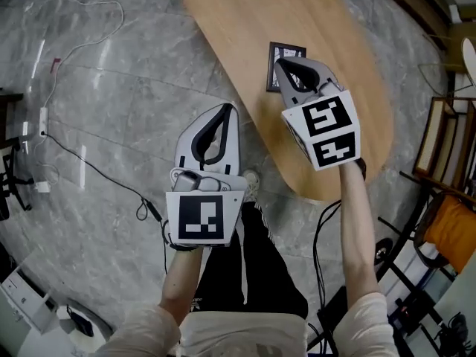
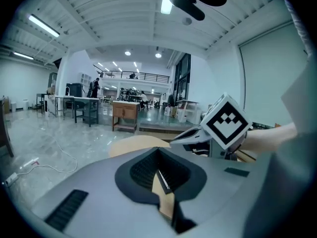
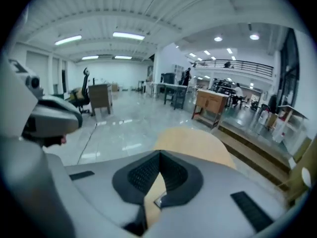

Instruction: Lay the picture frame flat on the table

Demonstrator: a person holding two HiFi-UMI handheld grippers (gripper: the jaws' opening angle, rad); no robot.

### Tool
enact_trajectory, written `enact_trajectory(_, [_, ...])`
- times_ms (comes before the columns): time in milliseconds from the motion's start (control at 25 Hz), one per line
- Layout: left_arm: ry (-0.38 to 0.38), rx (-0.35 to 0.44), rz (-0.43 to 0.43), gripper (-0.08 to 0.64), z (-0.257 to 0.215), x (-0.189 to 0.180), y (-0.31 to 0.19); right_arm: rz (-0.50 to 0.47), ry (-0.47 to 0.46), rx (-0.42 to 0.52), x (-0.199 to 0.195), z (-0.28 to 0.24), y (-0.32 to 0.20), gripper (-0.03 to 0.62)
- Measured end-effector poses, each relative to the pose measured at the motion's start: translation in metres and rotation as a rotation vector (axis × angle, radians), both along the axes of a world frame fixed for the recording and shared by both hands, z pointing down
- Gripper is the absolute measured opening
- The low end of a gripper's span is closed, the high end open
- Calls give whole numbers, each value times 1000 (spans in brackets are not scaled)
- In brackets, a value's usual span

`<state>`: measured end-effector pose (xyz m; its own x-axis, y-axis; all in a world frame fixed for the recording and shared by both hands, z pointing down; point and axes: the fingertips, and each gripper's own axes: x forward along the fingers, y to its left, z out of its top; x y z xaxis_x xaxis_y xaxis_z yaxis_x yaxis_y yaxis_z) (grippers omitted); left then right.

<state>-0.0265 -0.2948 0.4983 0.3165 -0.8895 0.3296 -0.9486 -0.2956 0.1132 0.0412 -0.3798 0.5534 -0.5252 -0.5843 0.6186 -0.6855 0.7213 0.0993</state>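
Note:
A small dark picture frame (image 1: 285, 53) lies flat on the oval wooden table (image 1: 245, 21), its near part hidden behind my right gripper (image 1: 282, 64). That gripper hovers above the frame, shut, with nothing between its jaws. My left gripper (image 1: 226, 109) is held over the floor just left of the table edge, also shut and empty. In the left gripper view the jaws (image 2: 158, 151) meet at the tip, and the right gripper's marker cube (image 2: 226, 121) shows to the right. In the right gripper view the jaws (image 3: 159, 155) are together over the table (image 3: 190, 143).
The table's near edge (image 1: 297, 188) curves close to the person's legs (image 1: 245, 274). A white cable and power strip (image 1: 42, 117) and a black cable (image 1: 97, 166) lie on the marble floor at left. Chairs and frames (image 1: 446, 222) stand at right.

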Motion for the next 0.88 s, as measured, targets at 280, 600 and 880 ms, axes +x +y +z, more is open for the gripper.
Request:
enact_trajectory(280, [14, 99, -13, 9, -138, -29, 2, 153, -292, 113, -17, -197, 32, 6])
enact_trajectory(600, [43, 168, -38, 9, -306, -38, 101, 394, -487, 385, 3, -400, 160, 6])
enact_trajectory(880, [-51, 293, -1, 9, -365, -29, 161, 367, -576, 528, 4, -460, 240, 6])
